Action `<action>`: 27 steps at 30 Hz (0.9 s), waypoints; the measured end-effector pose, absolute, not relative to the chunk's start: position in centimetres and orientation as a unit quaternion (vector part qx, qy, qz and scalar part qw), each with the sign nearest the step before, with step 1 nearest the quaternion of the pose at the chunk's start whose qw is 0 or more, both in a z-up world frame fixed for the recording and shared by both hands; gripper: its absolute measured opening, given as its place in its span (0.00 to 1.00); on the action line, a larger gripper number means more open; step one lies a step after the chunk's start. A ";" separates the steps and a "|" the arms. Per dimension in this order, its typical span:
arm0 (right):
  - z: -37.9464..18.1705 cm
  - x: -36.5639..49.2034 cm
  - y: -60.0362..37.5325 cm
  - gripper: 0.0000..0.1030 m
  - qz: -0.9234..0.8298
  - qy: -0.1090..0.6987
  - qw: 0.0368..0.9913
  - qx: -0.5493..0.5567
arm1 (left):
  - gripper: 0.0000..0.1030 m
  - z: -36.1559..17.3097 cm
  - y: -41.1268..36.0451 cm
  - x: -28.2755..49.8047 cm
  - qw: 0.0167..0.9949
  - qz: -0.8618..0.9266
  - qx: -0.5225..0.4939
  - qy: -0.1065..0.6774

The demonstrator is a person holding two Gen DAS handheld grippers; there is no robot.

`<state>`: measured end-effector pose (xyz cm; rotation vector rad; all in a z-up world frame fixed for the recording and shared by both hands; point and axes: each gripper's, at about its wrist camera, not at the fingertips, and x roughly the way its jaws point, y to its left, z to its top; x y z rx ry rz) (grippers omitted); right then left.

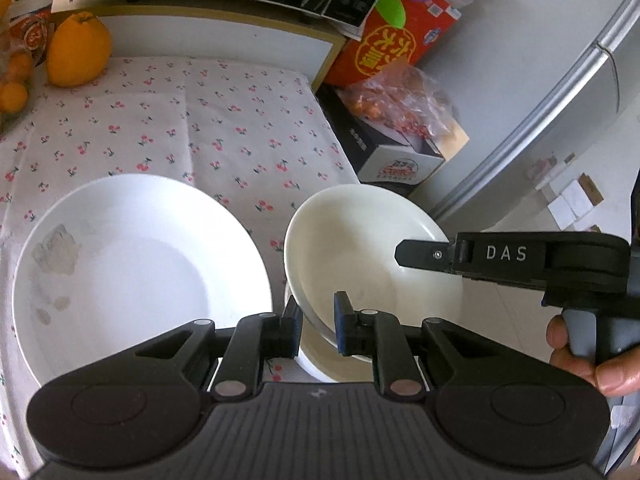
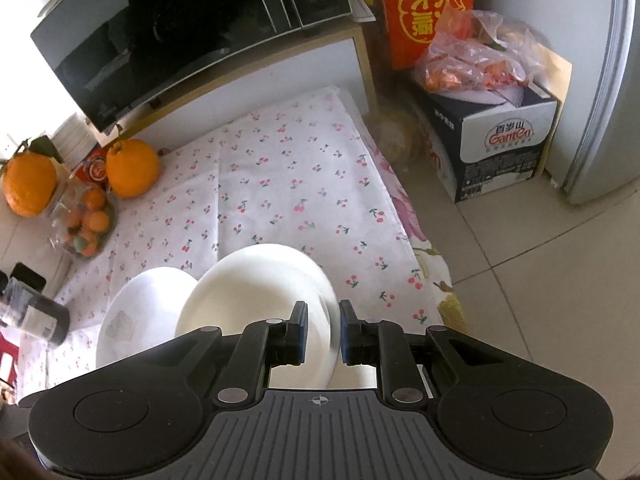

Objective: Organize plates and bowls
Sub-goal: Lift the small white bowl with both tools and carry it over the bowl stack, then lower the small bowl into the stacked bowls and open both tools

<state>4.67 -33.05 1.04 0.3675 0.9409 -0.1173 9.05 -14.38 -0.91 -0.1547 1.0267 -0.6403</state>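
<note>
A large white plate (image 1: 132, 264) lies on the cherry-print tablecloth (image 1: 224, 128) at the left. A smaller cream plate (image 1: 360, 236) is lifted and tilted above a white bowl (image 1: 316, 360) near the table's right edge. My left gripper (image 1: 318, 320) straddles the cream plate's near rim, its jaws set narrowly apart around it. My right gripper (image 1: 416, 256) reaches in from the right with one finger over the far rim. In the right wrist view, my right gripper (image 2: 323, 332) is closed on the cream plate's rim (image 2: 256, 276), beside the large plate (image 2: 136, 312).
Oranges (image 1: 78, 54) and a bag of small fruit (image 2: 86, 220) sit at the table's far left. A microwave (image 2: 172, 28) stands on a shelf behind. A red box (image 1: 396, 40), a Ganten carton (image 2: 496, 136) and a fridge (image 2: 600, 80) stand on the floor at right.
</note>
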 end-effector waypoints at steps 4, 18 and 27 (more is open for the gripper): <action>0.4 4.6 -33.0 0.17 -0.054 0.464 0.870 0.159 | 0.16 -1.4 -14.8 8.7 0.818 -0.302 -0.057 0.487; -1.0 4.8 -32.7 0.17 -0.044 0.493 0.858 0.133 | 0.20 -1.8 -15.4 7.8 0.824 -0.304 -0.014 0.477; -1.1 4.9 -33.3 0.22 -0.044 0.494 0.856 0.146 | 0.44 -1.4 -15.9 6.8 0.843 -0.310 0.033 0.437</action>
